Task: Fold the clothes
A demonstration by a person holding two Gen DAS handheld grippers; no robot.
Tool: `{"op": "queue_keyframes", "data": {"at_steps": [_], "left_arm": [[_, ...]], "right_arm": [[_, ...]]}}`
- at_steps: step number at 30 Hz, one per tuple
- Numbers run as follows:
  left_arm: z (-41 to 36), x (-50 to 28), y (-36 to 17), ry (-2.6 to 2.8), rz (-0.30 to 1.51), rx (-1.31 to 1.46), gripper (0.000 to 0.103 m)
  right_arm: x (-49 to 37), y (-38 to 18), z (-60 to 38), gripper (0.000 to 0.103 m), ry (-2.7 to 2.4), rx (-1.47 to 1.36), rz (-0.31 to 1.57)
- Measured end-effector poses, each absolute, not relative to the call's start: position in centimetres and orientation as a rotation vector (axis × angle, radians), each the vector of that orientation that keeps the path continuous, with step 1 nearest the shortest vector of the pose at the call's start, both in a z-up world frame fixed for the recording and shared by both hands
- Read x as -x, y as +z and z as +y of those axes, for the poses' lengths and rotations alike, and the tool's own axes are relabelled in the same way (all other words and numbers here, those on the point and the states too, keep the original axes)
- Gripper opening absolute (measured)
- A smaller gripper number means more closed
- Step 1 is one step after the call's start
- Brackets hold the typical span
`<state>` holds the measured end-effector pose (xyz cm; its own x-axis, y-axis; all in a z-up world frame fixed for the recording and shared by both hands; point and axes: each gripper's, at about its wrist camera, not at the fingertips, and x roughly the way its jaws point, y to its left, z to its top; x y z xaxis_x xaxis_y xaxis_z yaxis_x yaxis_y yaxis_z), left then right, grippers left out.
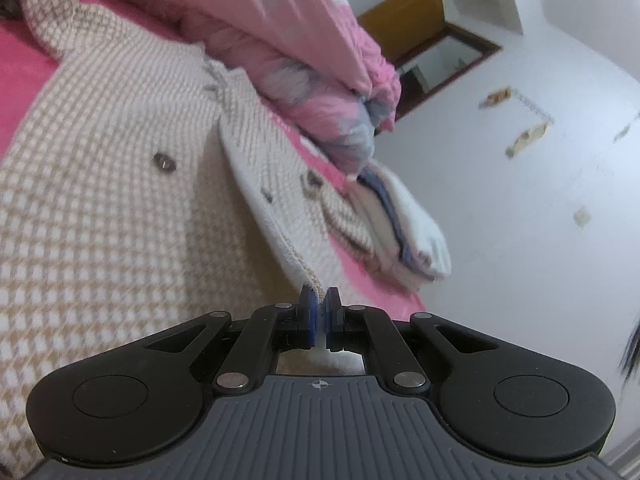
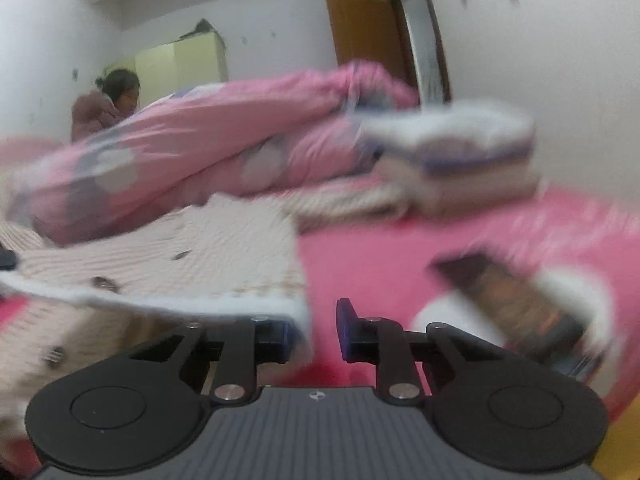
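Observation:
A beige-and-white houndstooth coat (image 1: 100, 200) with dark buttons lies spread on the pink bed sheet (image 1: 20, 76). My left gripper (image 1: 320, 300) is shut on the coat's front edge, and the fabric rises from between its blue pads. In the blurred right wrist view the same coat (image 2: 192, 248) lies to the left. Its white hem corner hangs over the left finger of my right gripper (image 2: 320, 320). That gripper's jaws stand apart, with pink sheet (image 2: 380, 256) showing in the gap and the right fingertip (image 2: 345, 316) bare.
A bunched pink quilt (image 1: 300, 40) lies behind the coat, and a stack of folded clothes (image 2: 460, 160) sits at the bed's far corner by the white wall. A blurred dark object (image 2: 512, 304) lies on the sheet at right. A person (image 2: 108, 104) stands beyond the bed.

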<state>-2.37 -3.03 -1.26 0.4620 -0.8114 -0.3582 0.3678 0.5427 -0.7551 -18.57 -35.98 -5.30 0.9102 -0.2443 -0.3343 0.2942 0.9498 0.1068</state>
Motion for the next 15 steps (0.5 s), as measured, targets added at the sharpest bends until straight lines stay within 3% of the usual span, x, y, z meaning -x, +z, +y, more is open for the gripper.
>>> {"op": "queue_keyframes", "data": {"at_steps": [15], "left_arm": [[-4.4, 3.8, -6.6, -0.835, 0.873, 0.589, 0.002]], "right_arm": [[17.4, -6.5, -38.2, 0.023, -0.304, -0.166, 0.417]]}}
